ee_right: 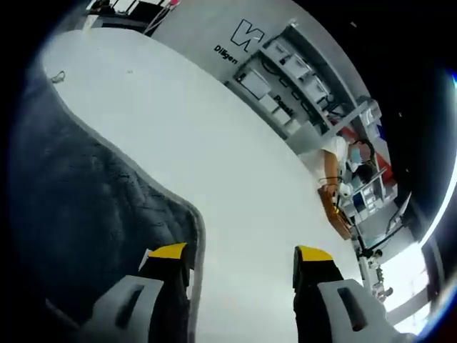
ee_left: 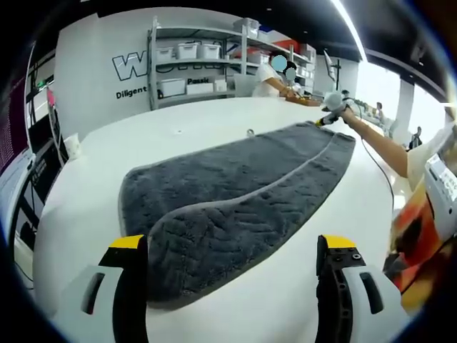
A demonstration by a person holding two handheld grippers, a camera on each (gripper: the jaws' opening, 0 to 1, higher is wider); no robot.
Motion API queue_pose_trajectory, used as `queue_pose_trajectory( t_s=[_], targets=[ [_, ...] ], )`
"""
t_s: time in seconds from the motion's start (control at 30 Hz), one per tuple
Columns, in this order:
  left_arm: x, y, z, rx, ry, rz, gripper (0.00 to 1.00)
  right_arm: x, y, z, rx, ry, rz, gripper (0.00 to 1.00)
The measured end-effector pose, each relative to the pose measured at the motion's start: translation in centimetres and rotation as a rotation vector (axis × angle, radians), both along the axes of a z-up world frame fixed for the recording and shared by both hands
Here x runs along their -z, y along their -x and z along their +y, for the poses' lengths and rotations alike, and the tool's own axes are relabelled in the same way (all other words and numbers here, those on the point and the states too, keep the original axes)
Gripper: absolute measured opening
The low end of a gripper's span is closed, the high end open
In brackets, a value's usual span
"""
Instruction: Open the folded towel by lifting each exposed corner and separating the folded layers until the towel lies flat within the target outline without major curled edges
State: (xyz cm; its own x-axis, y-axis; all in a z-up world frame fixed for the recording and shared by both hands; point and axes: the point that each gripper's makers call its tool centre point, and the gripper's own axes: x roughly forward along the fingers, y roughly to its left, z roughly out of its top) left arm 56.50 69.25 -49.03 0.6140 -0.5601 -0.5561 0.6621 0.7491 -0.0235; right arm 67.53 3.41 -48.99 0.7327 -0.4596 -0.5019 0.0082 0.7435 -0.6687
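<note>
Lying on the white tabletop (ee_left: 214, 121), the grey towel (ee_left: 235, 193) is seen with one layer folded over another. The left hand-held gripper (ee_left: 235, 250) is held apart over its near end. The right hand-held gripper (ee_right: 239, 261) is held apart at a towel corner.

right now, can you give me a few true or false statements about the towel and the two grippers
1. The towel is dark grey. True.
2. The towel lies fully flat in one layer. False: a folded layer still lies over its near part.
3. The left gripper is shut on the towel. False: its jaws stand open, one over the towel's near end, one over bare table.
4. The right gripper is open beside a towel edge. True.
5. The table is black. False: it is white.
</note>
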Motion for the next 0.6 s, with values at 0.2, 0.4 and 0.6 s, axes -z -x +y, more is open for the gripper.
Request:
queue_pose_trajectory(
  t_s=[0.2, 0.4, 0.6],
  targets=[
    [-0.3, 0.1, -0.2, -0.001, 0.003, -0.008, 0.96, -1.5, 1.8, 2.8, -0.073, -0.018, -0.017, 0.71],
    [-0.5, 0.3, -0.5, 0.003, 0.005, -0.014, 0.96, -2.1, 3.8, 5.1, -0.121, -0.054, 0.011, 0.86],
    [-1.0, 0.7, -0.5, -0.003, 0.025, -0.027, 0.99, -1.8, 5.0, 7.5, -0.178, -0.148, 0.009, 0.99]
  ],
)
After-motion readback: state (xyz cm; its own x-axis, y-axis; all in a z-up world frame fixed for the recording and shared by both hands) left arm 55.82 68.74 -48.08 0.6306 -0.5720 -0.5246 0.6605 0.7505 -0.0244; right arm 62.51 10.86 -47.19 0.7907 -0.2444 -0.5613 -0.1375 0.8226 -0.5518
